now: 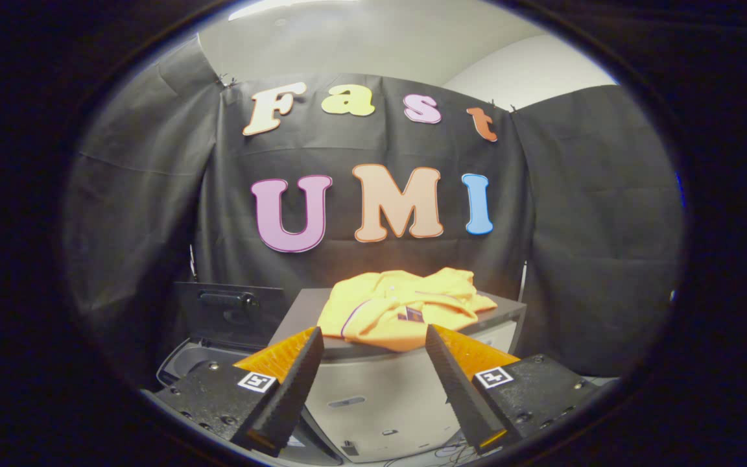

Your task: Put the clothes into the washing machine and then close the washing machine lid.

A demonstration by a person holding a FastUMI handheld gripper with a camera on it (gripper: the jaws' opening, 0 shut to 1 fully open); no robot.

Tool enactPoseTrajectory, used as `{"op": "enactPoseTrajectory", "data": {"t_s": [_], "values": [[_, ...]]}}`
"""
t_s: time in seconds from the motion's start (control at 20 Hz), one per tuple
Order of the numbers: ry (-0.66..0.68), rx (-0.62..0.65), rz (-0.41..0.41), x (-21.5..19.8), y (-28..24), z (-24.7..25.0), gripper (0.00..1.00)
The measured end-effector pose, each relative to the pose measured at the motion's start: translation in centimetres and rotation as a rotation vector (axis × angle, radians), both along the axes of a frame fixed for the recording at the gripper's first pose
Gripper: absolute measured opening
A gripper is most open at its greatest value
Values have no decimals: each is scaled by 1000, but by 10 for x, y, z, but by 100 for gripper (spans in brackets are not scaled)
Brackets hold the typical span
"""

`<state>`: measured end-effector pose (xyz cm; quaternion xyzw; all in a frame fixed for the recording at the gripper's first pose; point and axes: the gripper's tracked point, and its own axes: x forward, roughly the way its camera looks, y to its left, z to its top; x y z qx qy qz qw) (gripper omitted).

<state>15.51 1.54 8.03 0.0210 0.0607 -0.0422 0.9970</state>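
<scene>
Jaws (373,337) spread wide, nothing between them, both fingertips short of the yellow garment (399,305) and apart from it. Garment heaped on the dark top of a grey cabinet (373,395), straight ahead at 12 o'clock from the fingertips, just beyond them. Front hem spilling slightly over the cabinet's near edge.

Washing machine (185,363) low at about 9 to 10 o'clock from the garment, beside the cabinet; lid (227,308) standing raised behind its opening, dark handle recess facing forward. Drum itself hard to make out past the left finger (296,383).

Long axis of the heap running roughly 9 to 3 o'clock, across the line of approach, with a folded sleeve or edge reaching toward 3 o'clock. Collar or placket with a dark trim near the middle, pointing toward about 7 o'clock. Small dark patch close by; too small to read as anything certain.

Risks, as judgement only: pinching a single top layer, so the rest drags, unfolds and catches on the cabinet's edge. Closing too low, so the fingertips strike the cabinet top rather than cloth. Trailing cloth on the swing toward 9 o'clock, draping over the machine's rim and fouling the lid when shut. Knocking the raised lid on the way across, bringing it down before the garment is in. Better bite likely at the thick bunched middle.
</scene>
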Motion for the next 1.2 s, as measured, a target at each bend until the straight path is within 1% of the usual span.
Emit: {"op": "enactPoseTrajectory", "data": {"t_s": [0.05, 0.2, 0.3, 0.35, 0.4, 0.45, 0.55, 0.7, 0.75, 0.85, 0.9, 0.95, 1.0, 1.05, 1.1, 1.15, 1.2], "values": [[7, 0, 4, 14, -1, 6, 96], [61, -80, 19, 62, -11, 16, 96], [119, -61, 66, 97, -8, 14, 97], [160, -46, 69, 112, -11, 10, 97], [162, -52, 55, 127, -19, 11, 97], [186, -73, 40, 140, -29, 7, 98], [238, -93, 39, 165, -37, -6, 97], [359, -55, 45, 184, -42, -47, 97], [384, -55, 34, 186, -47, -53, 98], [461, -70, -1, 190, -56, -72, 98], [486, -92, -46, 191, -67, -78, 98], [513, -90, -35, 193, -66, -85, 98], [568, -80, -4, 192, -59, -98, 98], [615, -30, 26, 185, -54, -103, 99], [575, 52, 19, 197, -52, -101, 87], [593, 88, 12, 193, -51, -101, 74], [577, 81, 15, 195, -56, -102, 61]]}}
